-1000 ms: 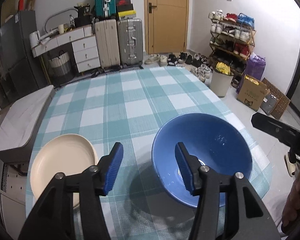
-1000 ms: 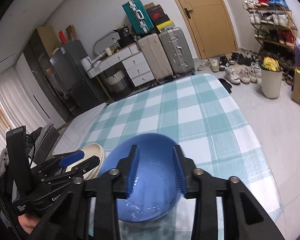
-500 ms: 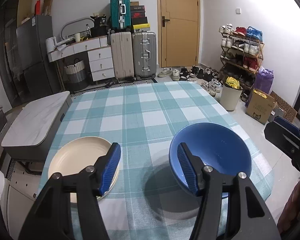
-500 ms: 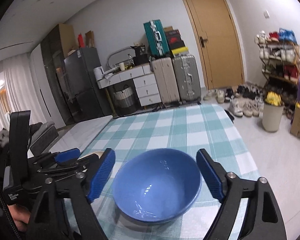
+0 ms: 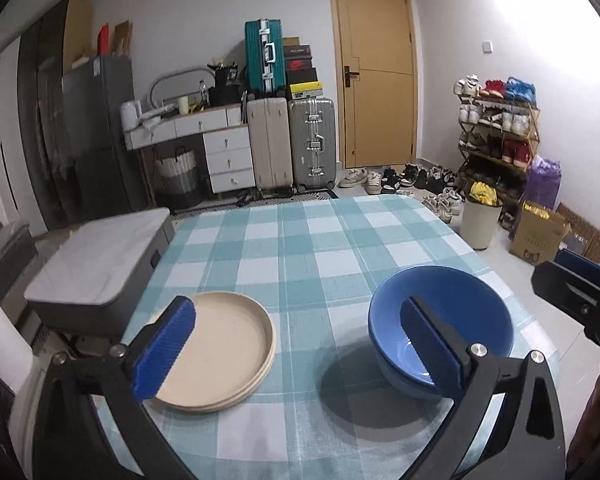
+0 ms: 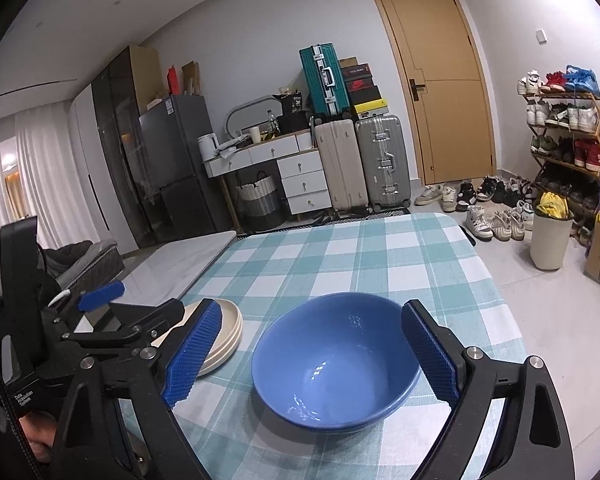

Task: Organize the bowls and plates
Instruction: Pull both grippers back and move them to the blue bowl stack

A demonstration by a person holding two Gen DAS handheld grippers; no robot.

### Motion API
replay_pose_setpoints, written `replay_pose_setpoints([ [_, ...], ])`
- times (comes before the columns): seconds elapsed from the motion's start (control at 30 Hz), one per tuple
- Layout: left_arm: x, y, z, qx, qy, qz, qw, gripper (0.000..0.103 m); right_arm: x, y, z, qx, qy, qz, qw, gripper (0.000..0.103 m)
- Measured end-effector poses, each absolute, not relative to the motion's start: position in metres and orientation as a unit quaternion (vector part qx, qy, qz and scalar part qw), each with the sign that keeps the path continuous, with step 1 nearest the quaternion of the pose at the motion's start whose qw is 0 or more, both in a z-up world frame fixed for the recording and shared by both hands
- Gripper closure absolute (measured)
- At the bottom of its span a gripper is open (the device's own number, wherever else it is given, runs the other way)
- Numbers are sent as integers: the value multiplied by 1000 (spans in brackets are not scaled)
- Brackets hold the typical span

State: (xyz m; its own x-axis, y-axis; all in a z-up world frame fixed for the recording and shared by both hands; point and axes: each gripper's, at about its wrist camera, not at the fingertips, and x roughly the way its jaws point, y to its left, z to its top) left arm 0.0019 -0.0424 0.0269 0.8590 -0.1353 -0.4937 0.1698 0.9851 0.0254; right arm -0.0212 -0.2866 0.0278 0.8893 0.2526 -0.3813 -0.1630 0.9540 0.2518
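A blue bowl (image 6: 340, 360) sits upright on the checked table, on what looks like a second blue bowl. Left of it lies a stack of cream plates (image 5: 220, 344). My right gripper (image 6: 312, 312) hovers just short of the bowl; its jaws are opening, one on either side of the bowl, and the pads do not touch it. My left gripper (image 5: 296, 312) points at the bare cloth between the plates (image 6: 228, 320) and the bowl (image 5: 452, 312). Its jaws are opening wide and hold nothing. Each gripper shows in the other's view: right gripper (image 5: 572, 276), left gripper (image 6: 140, 304).
The table (image 5: 320, 240) has a teal and white checked cloth. A grey-white side table (image 5: 100, 264) stands off its left edge. On the floor to the right are a bin (image 5: 480, 220), a cardboard box (image 5: 536, 236) and a shoe rack. Suitcases and a door stand at the back.
Both grippers have drawn back and risen from the bowl and plates, tilting up toward the room. The jaws of both have spread from a narrow gap to wide.
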Motion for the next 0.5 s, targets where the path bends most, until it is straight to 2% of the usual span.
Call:
replay_pose_setpoints([
  [0.5, 16, -34, 7, -1, 281, -67, 957, 0, -24, -300, 22, 112, 203, 79, 970, 8],
])
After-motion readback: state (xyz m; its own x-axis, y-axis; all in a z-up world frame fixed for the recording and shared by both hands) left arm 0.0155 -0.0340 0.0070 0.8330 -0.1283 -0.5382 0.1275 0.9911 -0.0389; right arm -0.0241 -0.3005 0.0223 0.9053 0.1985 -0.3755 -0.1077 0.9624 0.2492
